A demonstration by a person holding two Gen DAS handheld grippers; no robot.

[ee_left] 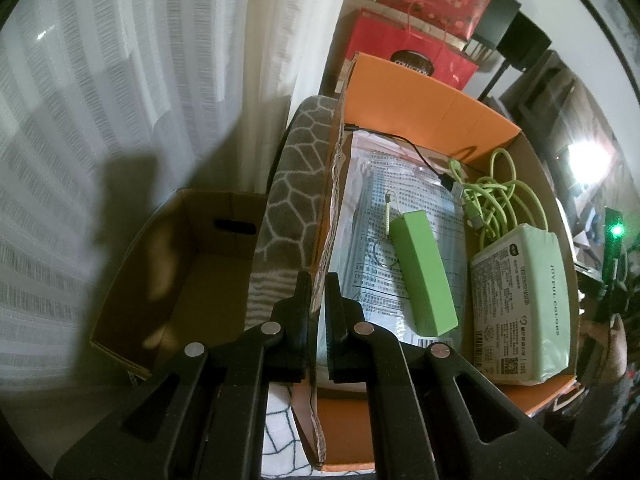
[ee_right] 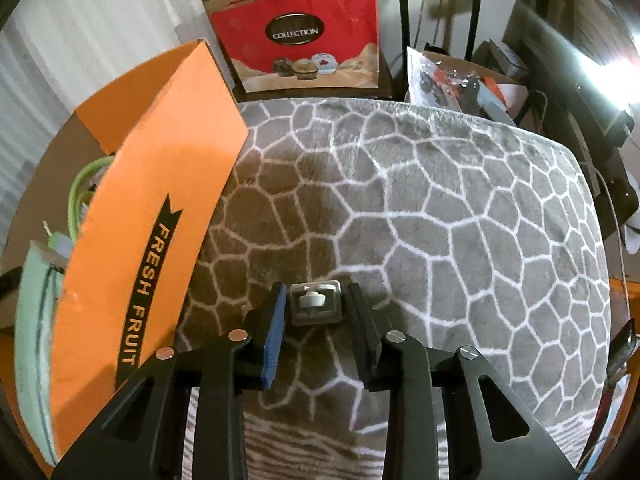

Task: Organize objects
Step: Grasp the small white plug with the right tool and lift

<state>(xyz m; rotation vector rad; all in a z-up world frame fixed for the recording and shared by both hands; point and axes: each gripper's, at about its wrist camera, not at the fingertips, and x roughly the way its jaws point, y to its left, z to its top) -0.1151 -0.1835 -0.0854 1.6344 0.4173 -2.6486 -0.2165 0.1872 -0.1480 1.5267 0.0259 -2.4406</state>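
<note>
My left gripper (ee_left: pixel 318 292) is shut on the left wall of the orange cardboard box (ee_left: pixel 424 98), one finger on each side of the wall. Inside the box lie a green power bank (ee_left: pixel 422 268), a tangled green cable (ee_left: pixel 500 196), a black cable (ee_left: pixel 416 152), a pale green wrapped pack (ee_left: pixel 524 304) and a clear plastic bag of printed sheets (ee_left: pixel 372 248). My right gripper (ee_right: pixel 316 300) is open around a small square clear packet with a white part (ee_right: pixel 314 304) lying on the grey patterned blanket (ee_right: pixel 440 208). The orange box (ee_right: pixel 136 216) stands to its left.
An empty brown cardboard box (ee_left: pixel 180 272) sits on the floor to the left, by the white curtain (ee_left: pixel 120 80). Red gift bags (ee_right: pixel 304 32) stand behind the blanket. A cluttered carton (ee_right: pixel 460 76) and dark furniture are at the right.
</note>
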